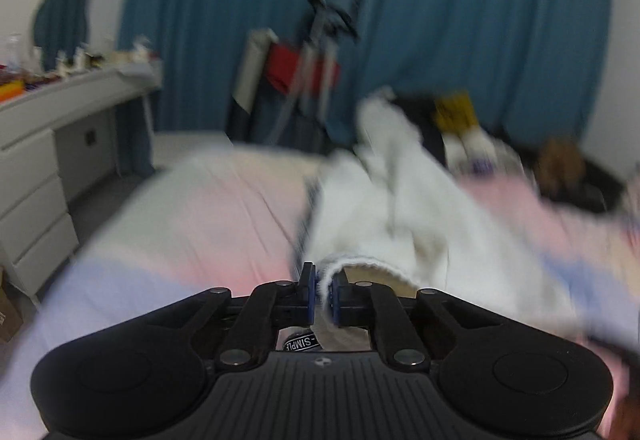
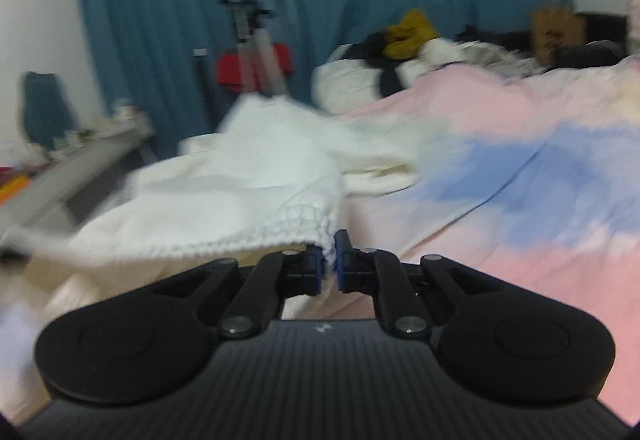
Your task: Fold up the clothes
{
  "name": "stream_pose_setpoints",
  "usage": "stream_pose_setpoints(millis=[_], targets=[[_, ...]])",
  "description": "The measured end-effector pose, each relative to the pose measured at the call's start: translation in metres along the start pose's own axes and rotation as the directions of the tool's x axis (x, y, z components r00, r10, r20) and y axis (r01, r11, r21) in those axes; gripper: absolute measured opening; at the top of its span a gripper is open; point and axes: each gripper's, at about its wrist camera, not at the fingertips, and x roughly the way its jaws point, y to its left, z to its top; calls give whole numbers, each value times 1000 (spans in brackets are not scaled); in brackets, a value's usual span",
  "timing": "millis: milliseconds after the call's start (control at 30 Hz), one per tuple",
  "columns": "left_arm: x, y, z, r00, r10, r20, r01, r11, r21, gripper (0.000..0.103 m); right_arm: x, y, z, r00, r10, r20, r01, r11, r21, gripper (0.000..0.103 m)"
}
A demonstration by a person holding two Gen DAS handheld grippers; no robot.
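Black gripper housing fills the bottom of both views. Ahead of it, the left gripper is clamped on the ribbed hem of a white garment, the blue pads pressing cloth between them. The right gripper pinches another stretch of the same hem, its jaws closed on the fabric. The garment lies crumpled across a bed covered by a pastel sheet in pink, blue and cream, and its near edge is lifted off the sheet between the two grippers.

Teal curtains cover the far wall. A tripod stands before them with something red beside it. A pile of other clothes, one piece mustard yellow, sits at the far end of the bed. A white desk with drawers, cluttered on top, runs along the left wall. Both grippers point slightly downward toward the bed; both views are blurred.
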Motion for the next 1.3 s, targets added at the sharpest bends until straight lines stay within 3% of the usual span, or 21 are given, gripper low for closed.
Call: stream_pose_setpoints(millis=[133,233,433,533,633,800,933,1000,1100,1133,1167,1200,1233,1300], targets=[[-12,33,59,994,39,100,-37,999,-25,8,-32,64,-12,990,142,1,-142,988,-63,10],[-18,64,107,991,62,121,-54,996,-64,7,-43,114,-10,967,255,25,-253,966,-56,10],[-9,132,169,968,180,175,-176,984,-39,7,-23,212,-11,874,486,24,-486,874,-5,10],[26,176,164,961,250,123,-247,968,-36,7,5,257,-21,846,533,-37,-533,846,-15,10],[70,224,136,954,297,29,-295,953,-73,8,44,283,-44,838,531,-124,-537,843,-14,10],[119,288,90,954,286,-87,-299,927,-225,9,74,302,-71,828,532,-179,-548,835,-56,10],[128,317,74,968,239,-78,-251,932,-261,12,72,311,-69,828,529,-188,-551,829,-97,14],[120,324,69,972,224,-77,-236,937,-257,21,64,311,-68,828,528,-187,-554,822,-134,17],[104,330,59,968,232,-95,-249,935,-251,41,60,310,-65,821,537,-193,-568,805,-174,29],[93,329,54,969,229,-88,-244,937,-248,47,55,309,-66,819,539,-195,-571,799,-188,41],[83,329,49,971,226,-79,-239,939,-248,50,49,308,-68,819,541,-189,-572,795,-202,63],[72,329,43,972,222,-71,-233,941,-247,58,44,307,-71,820,544,-180,-572,792,-215,76],[61,326,39,971,227,-73,-238,940,-243,66,38,306,-73,820,546,-171,-572,788,-228,95],[33,311,32,970,235,-64,-244,946,-213,72,29,305,-74,832,532,-157,-555,796,-241,98]])
